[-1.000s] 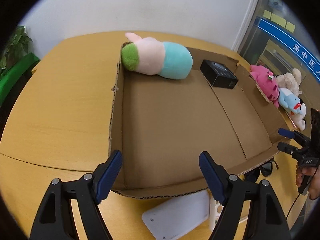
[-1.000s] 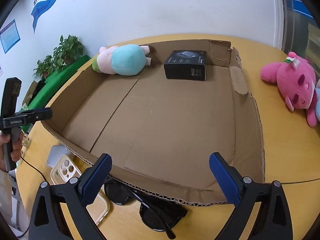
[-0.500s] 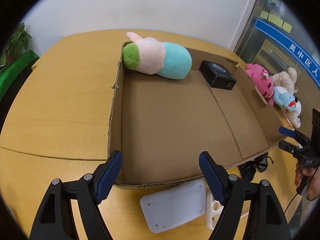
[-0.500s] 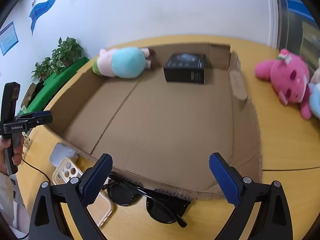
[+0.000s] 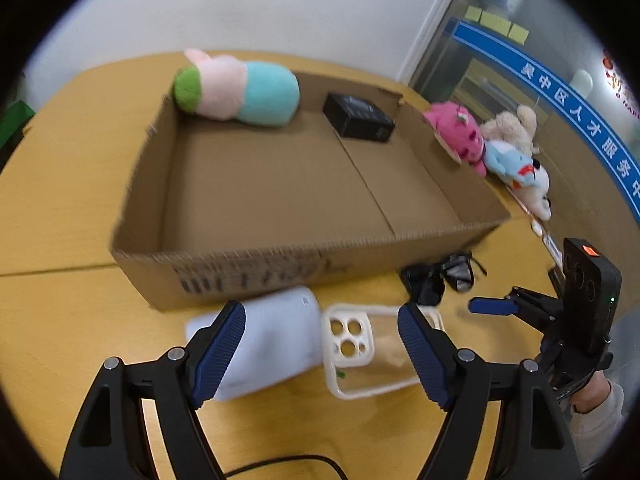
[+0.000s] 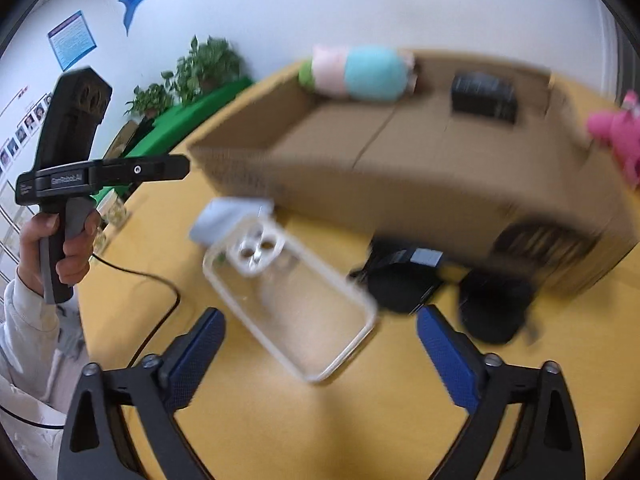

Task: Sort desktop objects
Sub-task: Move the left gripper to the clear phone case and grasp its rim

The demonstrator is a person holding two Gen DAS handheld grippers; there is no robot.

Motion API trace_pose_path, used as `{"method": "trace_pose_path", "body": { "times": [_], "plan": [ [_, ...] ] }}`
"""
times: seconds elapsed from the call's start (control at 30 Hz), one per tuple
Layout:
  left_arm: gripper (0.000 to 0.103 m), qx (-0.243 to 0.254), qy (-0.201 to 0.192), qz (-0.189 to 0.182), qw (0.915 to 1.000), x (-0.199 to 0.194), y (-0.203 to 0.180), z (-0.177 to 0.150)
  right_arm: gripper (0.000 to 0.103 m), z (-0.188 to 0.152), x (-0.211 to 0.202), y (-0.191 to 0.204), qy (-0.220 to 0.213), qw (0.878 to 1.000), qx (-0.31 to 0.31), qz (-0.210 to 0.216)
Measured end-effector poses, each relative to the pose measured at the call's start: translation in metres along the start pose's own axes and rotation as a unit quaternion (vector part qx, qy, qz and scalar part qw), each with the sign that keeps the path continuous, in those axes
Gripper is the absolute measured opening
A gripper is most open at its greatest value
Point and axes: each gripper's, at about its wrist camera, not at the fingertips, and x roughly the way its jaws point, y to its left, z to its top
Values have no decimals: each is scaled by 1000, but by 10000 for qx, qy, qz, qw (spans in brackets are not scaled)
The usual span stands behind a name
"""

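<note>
Desktop objects not yet sorted lie on the bench [image 5: 60, 200] just in front of the cardboard box [image 5: 248, 264]: a white power bank [image 5: 276, 336], a clear phone case [image 5: 360, 356] beside it, and black sunglasses [image 5: 440, 276] close to the box's near wall. A plush toy [image 5: 240, 92] and a small black box [image 5: 358, 117] already sit at the far end inside, presumably placed deep to leave room. Both the left gripper [image 5: 320, 356] and the right gripper [image 6: 320, 356] have their fingers spread wide and hold nothing. Compared with a second ago, both cameras have pulled back and tipped down from the box interior toward the loose items, apparently to choose the next pick.
</note>
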Motion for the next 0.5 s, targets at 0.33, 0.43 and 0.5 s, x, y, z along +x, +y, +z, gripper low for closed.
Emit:
{"method": "trace_pose_path", "body": {
  "times": [0.33,0.43,0.5],
  "plan": [
    [29,80,653,-162,9977,43,-18,-24,38,-14,23,-13,204,9985,326,-388],
    [16,103,689,-3,9976,45,-17,-26,22,-16,20,-13,186,9975,255,-626],
    [9,0,764,-46,9971,46,-14,-28,15,-19,18,-18,155,9972,369,-631]
  ]
}}
